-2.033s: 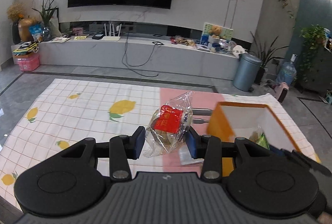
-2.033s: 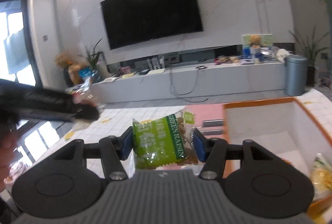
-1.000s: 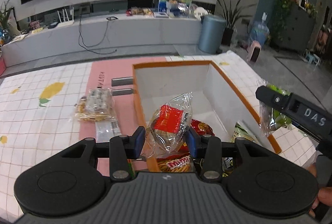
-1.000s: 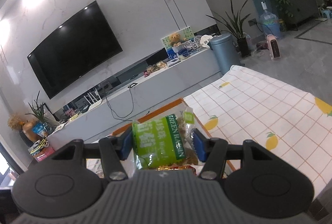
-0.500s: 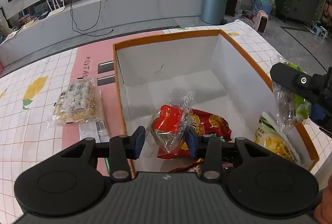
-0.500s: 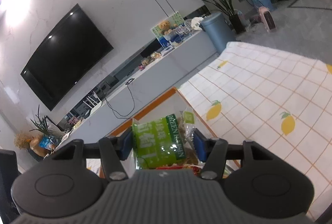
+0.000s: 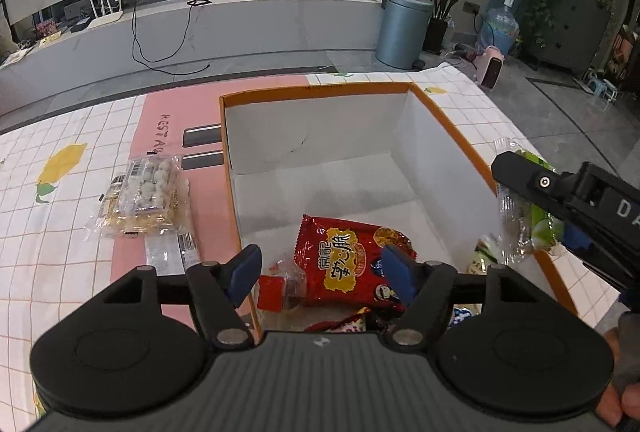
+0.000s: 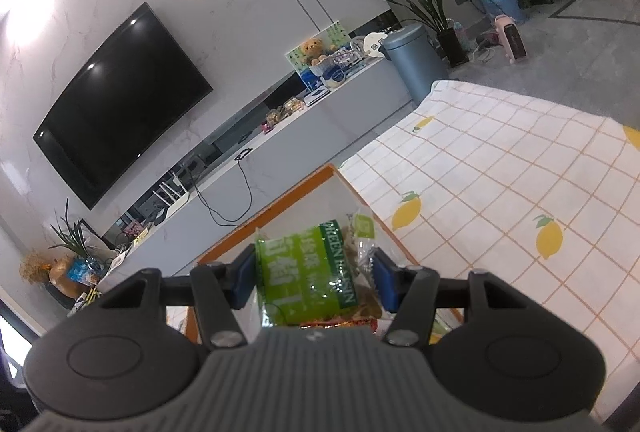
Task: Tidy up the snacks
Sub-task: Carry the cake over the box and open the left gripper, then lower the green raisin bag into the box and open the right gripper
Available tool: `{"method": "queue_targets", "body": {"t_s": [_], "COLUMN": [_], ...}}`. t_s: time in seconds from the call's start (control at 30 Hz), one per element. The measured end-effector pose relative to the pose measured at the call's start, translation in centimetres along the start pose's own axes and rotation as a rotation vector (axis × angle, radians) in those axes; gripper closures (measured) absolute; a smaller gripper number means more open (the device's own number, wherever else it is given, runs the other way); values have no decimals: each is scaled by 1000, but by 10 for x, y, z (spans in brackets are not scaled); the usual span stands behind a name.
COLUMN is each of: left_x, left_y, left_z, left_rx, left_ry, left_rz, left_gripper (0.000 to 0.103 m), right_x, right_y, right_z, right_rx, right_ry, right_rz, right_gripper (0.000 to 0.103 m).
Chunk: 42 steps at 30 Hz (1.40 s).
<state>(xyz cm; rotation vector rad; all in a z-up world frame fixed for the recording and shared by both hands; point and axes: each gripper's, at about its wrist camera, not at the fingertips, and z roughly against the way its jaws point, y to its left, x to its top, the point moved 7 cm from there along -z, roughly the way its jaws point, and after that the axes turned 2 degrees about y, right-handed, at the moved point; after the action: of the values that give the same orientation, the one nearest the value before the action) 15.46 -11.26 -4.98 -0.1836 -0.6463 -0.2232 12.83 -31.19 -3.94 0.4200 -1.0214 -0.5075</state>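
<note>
Leftmost, we see a clear pack of small wrapped sweets [image 7: 138, 198] lying on the checked lemon cloth over the tabletop [image 7: 56, 160], with a flat clear packet [image 7: 170, 252] just beside it, both outside the box and, we judge, yet to be sorted. Next comes the orange-rimmed box [image 7: 316, 90], white inside; on its floor lie a red-labelled clear pouch [image 7: 280, 290] and a red snack bag [image 7: 352, 266], with more wrappers partly hidden under our left claw [image 7: 326, 274]. That claw is released, its blue pads spread wide with nothing between them, directly above the pouch. Farther right, our right claw [image 8: 314, 278] is clenched on a green raisin packet [image 8: 308, 274] and hangs at the box's right rim; the left view shows the packet's crinkled plastic right at that wall. What worries us is the drop: the packet sits so near the rim that letting go now could land it on the edge or tip it out onto the cloth. The two claws are also close, so any careless swing could knock them together. Lowering the left claw might catch the loose film of the pouch.
</note>
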Motion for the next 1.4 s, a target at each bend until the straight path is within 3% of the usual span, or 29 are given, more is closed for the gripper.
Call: {"method": "queue_targets", "body": {"t_s": [0.33, 0.53, 0.8, 0.93, 1.03, 1.13, 1.27, 1.4], "left_x": [-1, -10, -18, -27, -32, -36, -43, -46], "left_y": [25, 40, 64, 81, 97, 109, 118, 123], "left_z": [31, 35, 46, 43, 35, 27, 15, 5], "left_rx": [9, 6, -14, -42, -36, -39, -49, -43], "left_ry": [-24, 7, -31, -32, -31, -40, -7, 27], "left_rz": [43, -21, -31, -21, -7, -8, 8, 23], "left_gripper": [19, 19, 19, 19, 19, 19, 19, 19], "right_x": [5, 12, 30, 21, 1, -15, -27, -44], "right_y": [11, 28, 44, 46, 49, 49, 39, 29], "right_z": [23, 28, -9, -37, -63, -80, -97, -106], "right_rx": [-40, -67, -109, -78, -78, -133, -201, -178], "right_ry": [-7, 41, 143, 216, 330, 402, 496, 573], "right_rz": [104, 252, 478, 536, 681, 939, 1117, 1262], "right_gripper": [46, 46, 46, 45, 45, 45, 45, 44]}}
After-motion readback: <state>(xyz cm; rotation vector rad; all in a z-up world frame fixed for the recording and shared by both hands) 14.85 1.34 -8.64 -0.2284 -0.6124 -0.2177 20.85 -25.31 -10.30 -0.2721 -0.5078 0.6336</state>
